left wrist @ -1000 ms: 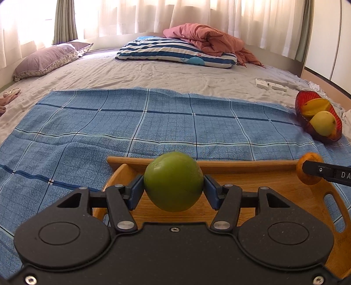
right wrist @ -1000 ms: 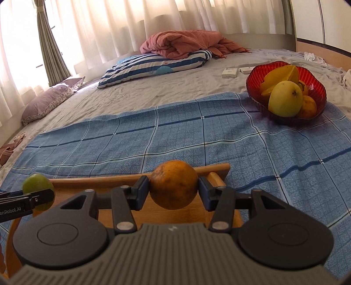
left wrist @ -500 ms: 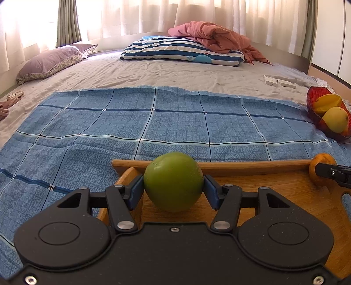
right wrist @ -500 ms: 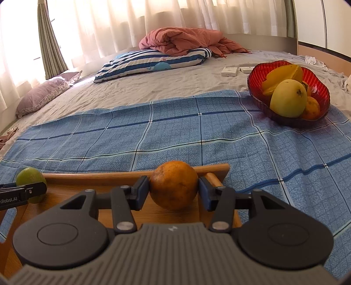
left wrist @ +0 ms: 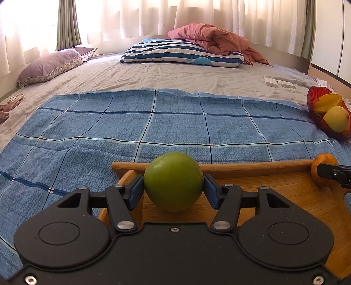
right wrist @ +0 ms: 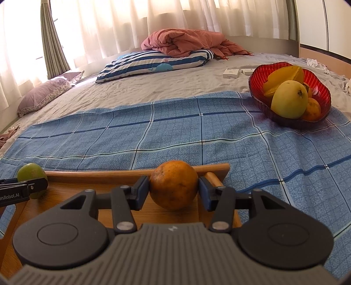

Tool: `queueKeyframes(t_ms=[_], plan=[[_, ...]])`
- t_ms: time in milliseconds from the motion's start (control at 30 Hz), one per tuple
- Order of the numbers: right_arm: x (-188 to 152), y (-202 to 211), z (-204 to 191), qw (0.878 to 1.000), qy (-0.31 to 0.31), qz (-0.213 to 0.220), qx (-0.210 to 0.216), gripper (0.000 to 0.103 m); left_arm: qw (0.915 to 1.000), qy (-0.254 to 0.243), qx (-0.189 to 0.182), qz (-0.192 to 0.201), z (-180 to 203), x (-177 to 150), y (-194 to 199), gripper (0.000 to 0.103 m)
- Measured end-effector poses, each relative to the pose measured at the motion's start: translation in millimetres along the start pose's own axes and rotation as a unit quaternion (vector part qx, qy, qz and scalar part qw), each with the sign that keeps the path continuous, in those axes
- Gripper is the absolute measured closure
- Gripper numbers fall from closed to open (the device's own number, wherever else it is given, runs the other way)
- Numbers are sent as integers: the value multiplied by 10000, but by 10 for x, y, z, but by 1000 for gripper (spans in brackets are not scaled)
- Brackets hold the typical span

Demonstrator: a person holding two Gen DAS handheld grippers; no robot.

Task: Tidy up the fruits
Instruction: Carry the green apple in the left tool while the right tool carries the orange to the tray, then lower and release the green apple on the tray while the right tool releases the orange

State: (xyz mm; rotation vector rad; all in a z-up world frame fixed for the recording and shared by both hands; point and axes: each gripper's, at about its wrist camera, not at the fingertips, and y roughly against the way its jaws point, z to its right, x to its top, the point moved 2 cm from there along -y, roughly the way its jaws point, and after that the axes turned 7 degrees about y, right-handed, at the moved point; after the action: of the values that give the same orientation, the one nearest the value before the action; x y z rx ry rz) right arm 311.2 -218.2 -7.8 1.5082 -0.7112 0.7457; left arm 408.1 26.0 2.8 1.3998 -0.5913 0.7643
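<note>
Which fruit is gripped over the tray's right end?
The orange, clamped in the right hand-held gripper by the wooden tray's right end; the green fruit sits left.

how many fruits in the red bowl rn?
3 visible in the red bowl: a starfruit at the back, a yellow-green mango in front, an orange fruit to its right. More may hide underneath.

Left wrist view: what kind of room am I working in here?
Most likely a bedroom: the work surface is a bed with a striped pillow and a bundled pink blanket, with curtains behind.
</note>
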Motion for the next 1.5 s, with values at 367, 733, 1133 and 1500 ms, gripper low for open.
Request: queueKeyframes(t_ms=[367, 733, 1133, 1500], plan=[[-7, 5, -18, 10000, 58, 13, -38, 48, 10000, -50, 42, 53, -2, 3, 10, 45], [-11, 13, -38, 9999, 124, -79, -11, 44, 9996, -145, 237, 72, -28, -16, 34, 37], [-87, 101, -43, 9996, 193, -187, 105, 31, 9998, -131, 100, 113, -19, -97, 271, 11], [-217, 441, -116, 9991, 309, -39, 272, 23, 9995, -136, -99, 273, -67, -317, 721, 2]])
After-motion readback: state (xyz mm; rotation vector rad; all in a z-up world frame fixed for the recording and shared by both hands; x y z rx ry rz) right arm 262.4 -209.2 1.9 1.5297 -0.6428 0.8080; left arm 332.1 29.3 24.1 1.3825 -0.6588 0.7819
